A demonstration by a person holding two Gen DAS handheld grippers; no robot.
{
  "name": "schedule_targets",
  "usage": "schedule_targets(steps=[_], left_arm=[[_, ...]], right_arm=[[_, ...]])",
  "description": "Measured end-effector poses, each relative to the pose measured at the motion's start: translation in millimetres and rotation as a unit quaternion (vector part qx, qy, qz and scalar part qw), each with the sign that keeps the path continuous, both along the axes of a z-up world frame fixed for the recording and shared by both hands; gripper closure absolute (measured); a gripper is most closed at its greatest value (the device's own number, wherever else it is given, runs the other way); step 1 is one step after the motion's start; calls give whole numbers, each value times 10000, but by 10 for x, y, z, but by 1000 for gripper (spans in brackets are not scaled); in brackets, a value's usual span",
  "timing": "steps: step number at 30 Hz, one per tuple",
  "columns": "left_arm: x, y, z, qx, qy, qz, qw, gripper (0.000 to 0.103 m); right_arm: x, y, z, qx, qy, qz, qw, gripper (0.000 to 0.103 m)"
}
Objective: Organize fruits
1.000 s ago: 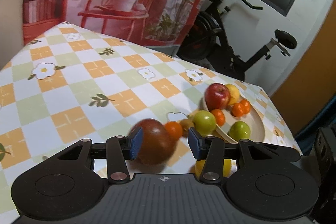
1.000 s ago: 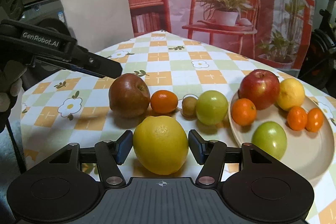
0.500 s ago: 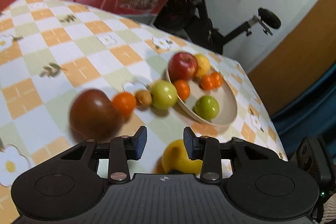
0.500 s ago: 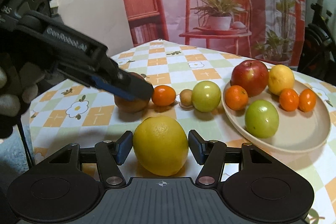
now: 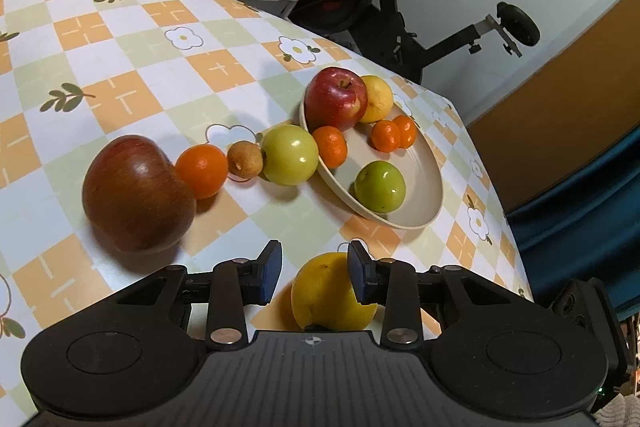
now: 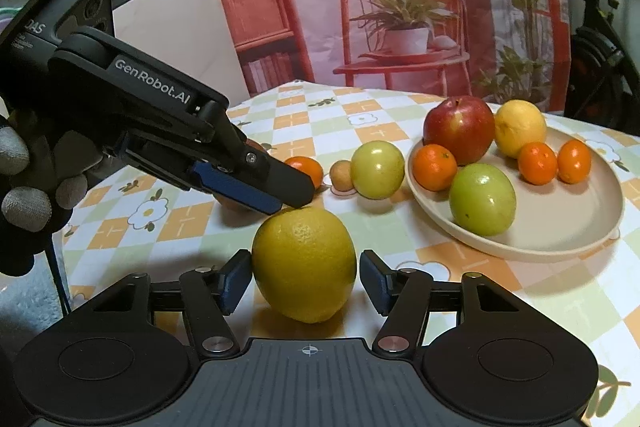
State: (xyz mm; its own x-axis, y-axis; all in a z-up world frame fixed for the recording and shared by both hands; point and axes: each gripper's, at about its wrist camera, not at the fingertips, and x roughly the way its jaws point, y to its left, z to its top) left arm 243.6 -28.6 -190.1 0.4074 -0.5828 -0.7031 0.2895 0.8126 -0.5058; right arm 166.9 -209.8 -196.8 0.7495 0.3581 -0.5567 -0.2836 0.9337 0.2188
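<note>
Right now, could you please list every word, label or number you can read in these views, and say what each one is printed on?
"GenRobot.AI": white lettering on the side of the left tongs, right wrist view.
"DAS": partial, end of a cut-off word on its camera housing; smaller print below is too small to read.
Nothing else is legible.

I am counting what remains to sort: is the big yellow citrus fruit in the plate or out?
Out: the yellow citrus fruit rests on the tablecloth, apart from the plate.
</note>
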Motion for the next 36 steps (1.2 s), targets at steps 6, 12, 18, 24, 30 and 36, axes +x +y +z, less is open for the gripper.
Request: schedule_targets(steps=[6,12,18,24,30,36], left_arm=[[-1,-81,2,12,-16,-61,10000,66],[1,-178,8,19,-40,-168,9998,66],[-33,-229,-13,-56,-43,-239,9997,65],[-47,-216,-43,-184,17,-215,9996,65],[-86,-209,-78,-310,54,-229,9992,60],[-138,-228,-50,-174,-147,-250,9994,60]], right_arm=[[-53,-45,-14,-19,117,-8,9999,48],[-101,-112,-40,48,233,-69,9997,49],[-96,-147,-53,152,246,-55,9996,52],[-98,-188,-58,304,264,-47,9992,52],[-72,-220,-72,408,319,-43,9986,52],[-73,-204,-73,403,316,-33,9987,53]])
